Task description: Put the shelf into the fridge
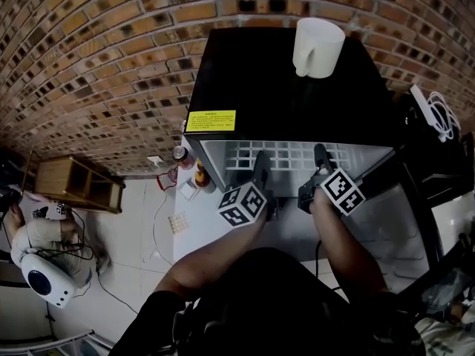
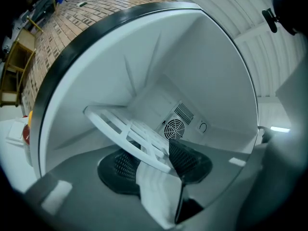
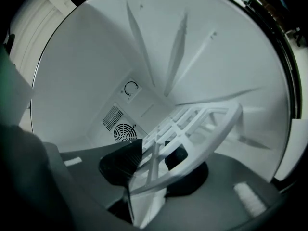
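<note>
The black mini fridge point(image 1: 286, 87) stands open. The white grid shelf point(image 1: 286, 154) lies inside its white cavity, with its front rail at the opening. My left gripper point(image 1: 261, 167) reaches in at the rail's left part. In the left gripper view the shelf point(image 2: 126, 131) runs between the two dark pads point(image 2: 190, 160), and the jaws stand wide, open around the rail. My right gripper point(image 1: 320, 160) is at the rail's right part. In the right gripper view its pads point(image 3: 122, 165) are shut on the shelf point(image 3: 195, 129), one above the grid and one below.
A white mug point(image 1: 318, 47) stands on the fridge top, a yellow label point(image 1: 211, 120) near its front edge. The open door point(image 1: 185, 225) at left holds a can point(image 1: 180, 154) and a bottle point(image 1: 200, 175). A round fan grille point(image 2: 174, 128) is on the back wall. A wooden stand point(image 1: 78, 182) is further left.
</note>
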{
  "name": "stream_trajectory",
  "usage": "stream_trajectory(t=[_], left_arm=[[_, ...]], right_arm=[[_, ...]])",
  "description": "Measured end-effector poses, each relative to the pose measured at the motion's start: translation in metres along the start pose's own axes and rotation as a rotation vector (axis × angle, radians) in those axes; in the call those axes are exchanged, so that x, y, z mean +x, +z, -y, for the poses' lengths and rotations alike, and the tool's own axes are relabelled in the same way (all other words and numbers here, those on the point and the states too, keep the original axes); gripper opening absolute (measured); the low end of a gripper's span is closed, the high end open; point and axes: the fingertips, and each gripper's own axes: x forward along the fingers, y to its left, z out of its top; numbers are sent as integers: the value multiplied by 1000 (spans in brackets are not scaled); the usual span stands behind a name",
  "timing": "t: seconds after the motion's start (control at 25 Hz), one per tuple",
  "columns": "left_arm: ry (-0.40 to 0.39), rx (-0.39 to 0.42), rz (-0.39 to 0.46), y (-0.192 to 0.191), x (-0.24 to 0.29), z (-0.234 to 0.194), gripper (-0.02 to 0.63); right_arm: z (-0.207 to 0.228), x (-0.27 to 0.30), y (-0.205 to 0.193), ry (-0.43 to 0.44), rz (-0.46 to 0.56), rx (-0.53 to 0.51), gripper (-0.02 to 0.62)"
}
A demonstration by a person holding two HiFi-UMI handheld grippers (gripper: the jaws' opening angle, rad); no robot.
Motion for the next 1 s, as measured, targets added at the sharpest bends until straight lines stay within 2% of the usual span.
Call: stream_trajectory(t=[0.52,0.72,0.8,1.0], left_arm=[[-14,21,11,4,12,-3,175],[-7,-5,-53,1,12,-5,178],[-17,-16,-81,1,11,-4,178],[-56,18,-93,2,-5,-4,201]], right_arm=[[0,13,3,8,30,-38,163],[2,12,1,32,-3,-8,164],[1,14,1,52,-25,-16,186],[-4,16,-6,52,-68,-49,212]])
